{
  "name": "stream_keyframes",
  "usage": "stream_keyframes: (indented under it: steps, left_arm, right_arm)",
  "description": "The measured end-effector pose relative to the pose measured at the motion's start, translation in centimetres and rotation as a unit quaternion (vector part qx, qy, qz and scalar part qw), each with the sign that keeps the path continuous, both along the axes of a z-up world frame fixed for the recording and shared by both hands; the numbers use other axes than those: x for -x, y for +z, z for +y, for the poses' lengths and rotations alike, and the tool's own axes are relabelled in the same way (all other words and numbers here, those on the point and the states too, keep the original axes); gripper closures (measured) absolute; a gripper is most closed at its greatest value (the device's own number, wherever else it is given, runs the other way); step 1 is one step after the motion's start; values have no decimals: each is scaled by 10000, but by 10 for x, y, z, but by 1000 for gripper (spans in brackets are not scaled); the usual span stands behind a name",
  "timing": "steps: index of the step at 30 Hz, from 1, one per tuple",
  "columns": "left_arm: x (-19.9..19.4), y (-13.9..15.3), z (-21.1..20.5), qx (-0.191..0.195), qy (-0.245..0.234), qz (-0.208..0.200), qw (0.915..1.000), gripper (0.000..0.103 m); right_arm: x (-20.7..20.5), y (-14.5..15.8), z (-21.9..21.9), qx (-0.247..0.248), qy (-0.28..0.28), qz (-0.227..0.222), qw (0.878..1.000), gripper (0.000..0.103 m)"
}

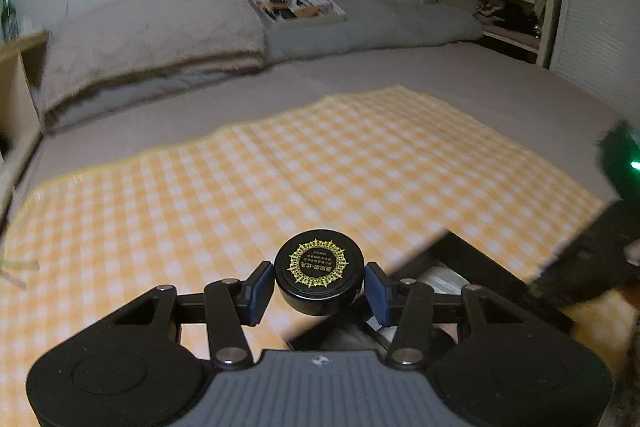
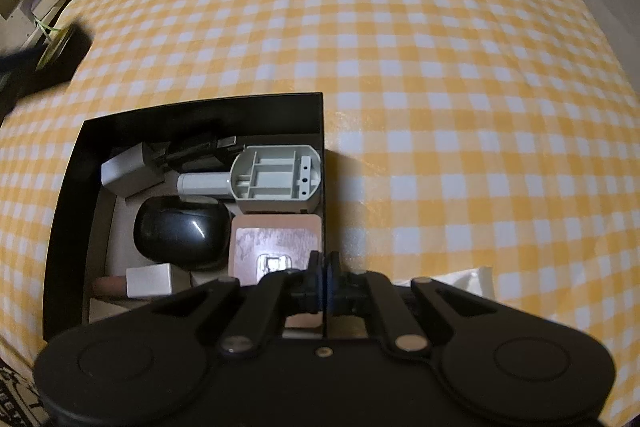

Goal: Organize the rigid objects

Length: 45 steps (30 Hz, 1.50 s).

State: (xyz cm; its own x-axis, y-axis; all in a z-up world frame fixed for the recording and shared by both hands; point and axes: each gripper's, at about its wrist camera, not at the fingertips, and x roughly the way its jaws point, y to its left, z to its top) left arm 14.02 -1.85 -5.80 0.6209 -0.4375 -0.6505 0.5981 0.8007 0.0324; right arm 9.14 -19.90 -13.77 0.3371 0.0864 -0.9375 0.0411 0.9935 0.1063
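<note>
Nearest the left wrist camera, the left gripper (image 1: 319, 285) is clamped partway closed on a tin (image 1: 319, 273), a round black one with a gold pattern on its lid, each blue pad pressed to one side. It hangs above the checked cloth (image 1: 240, 187) near the cloth's near edge. Under the tin and to its right lies a corner of the black box (image 1: 472, 259). Beyond the cloth, a tray (image 1: 296, 7) sits on the bedding at the bed's far side; its contents are too blurred to name.

From the right wrist, the right gripper (image 2: 323, 277) is fully closed, apparently pinching the box's (image 2: 68, 195) right wall. Inside lie a grey plastic part (image 2: 276, 177), a glossy black case (image 2: 180, 233), a grey block (image 2: 128, 173) and a pink card (image 2: 276, 241).
</note>
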Motion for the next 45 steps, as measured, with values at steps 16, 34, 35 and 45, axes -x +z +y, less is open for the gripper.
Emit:
stream_keyframes:
  steps: [16, 34, 35, 45]
  left_arm:
    - [60, -38, -15, -262, -245, 1085, 9934, 53]
    - [65, -39, -16, -543, -407, 994, 9927, 27]
    - [66, -39, -16, -546, -427, 1009, 9925, 27]
    - [62, -28, -11, -212, -52, 1135, 9933, 8]
  right_arm:
    - [9, 1, 0, -14, -82, 34, 10000, 100]
    - [9, 1, 1, 14, -65, 32, 10000, 100]
    - [8, 1, 1, 11, -69, 33, 10000, 100]
    - [9, 1, 2, 10, -71, 36, 10000, 100]
